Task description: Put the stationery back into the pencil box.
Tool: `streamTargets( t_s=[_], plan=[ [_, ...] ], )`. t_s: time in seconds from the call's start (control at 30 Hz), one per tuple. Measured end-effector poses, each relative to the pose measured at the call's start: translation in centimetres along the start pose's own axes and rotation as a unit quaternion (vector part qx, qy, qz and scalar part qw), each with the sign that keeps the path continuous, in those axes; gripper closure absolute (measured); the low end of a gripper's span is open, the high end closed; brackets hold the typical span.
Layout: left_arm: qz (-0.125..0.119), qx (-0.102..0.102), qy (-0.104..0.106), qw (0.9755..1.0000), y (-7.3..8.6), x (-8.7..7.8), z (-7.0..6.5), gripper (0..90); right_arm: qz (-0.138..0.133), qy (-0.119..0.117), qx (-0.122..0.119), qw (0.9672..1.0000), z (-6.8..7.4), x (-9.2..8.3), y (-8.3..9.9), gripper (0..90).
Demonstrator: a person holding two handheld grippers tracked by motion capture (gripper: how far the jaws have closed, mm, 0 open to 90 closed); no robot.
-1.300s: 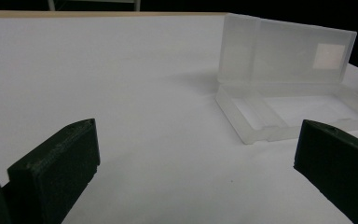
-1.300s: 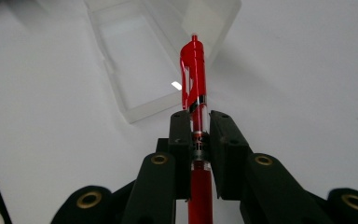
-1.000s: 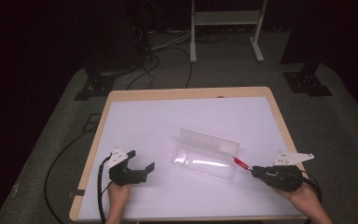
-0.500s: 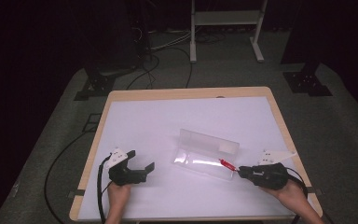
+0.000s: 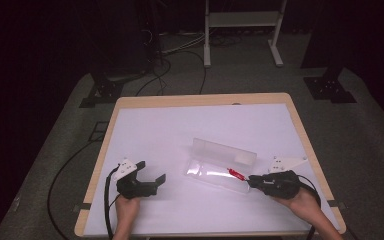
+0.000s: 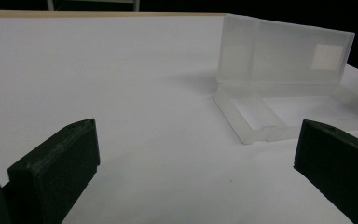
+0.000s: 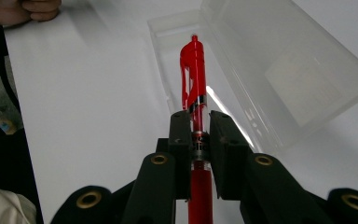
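Note:
A clear plastic case (image 5: 221, 166) lies open in the middle of the white table, its lid (image 6: 284, 51) standing up behind the tray (image 7: 223, 88). My right gripper (image 5: 252, 181) is shut on a red pen (image 7: 193, 88), whose capped end reaches over the near end of the tray. In the high view the red pen (image 5: 236, 174) shows at the case's right end. My left gripper (image 5: 152, 172) rests on the table left of the case, jaws wide open with nothing between them, and the case stands ahead of its jaws in the left gripper view.
The white table top (image 5: 180, 130) has a wooden rim (image 5: 200, 100). A cable (image 5: 70, 170) trails off its left edge to the floor. Stand legs (image 5: 240, 35) and dark equipment bases (image 5: 330, 85) stand on the carpet beyond the far edge.
My right gripper has carried the red pen leftward from the table's right side to the open case. The left gripper has stayed put.

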State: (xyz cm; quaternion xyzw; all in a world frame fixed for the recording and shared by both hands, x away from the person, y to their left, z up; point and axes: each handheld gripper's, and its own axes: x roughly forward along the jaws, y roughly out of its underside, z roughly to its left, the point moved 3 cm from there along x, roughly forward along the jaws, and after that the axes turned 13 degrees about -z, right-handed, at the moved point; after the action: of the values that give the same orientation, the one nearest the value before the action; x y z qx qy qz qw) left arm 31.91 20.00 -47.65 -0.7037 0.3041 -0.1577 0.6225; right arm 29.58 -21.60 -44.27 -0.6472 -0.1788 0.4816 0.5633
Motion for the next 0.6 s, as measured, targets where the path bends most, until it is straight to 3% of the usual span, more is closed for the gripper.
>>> streamTargets(
  t_s=[0.6],
  plan=[
    [-0.001,-0.001,0.001,1.0000,0.0,0.0,0.0,0.0,0.003,-0.012,-0.004,0.9999,0.0,2.0,-1.2,78.7]
  ],
)
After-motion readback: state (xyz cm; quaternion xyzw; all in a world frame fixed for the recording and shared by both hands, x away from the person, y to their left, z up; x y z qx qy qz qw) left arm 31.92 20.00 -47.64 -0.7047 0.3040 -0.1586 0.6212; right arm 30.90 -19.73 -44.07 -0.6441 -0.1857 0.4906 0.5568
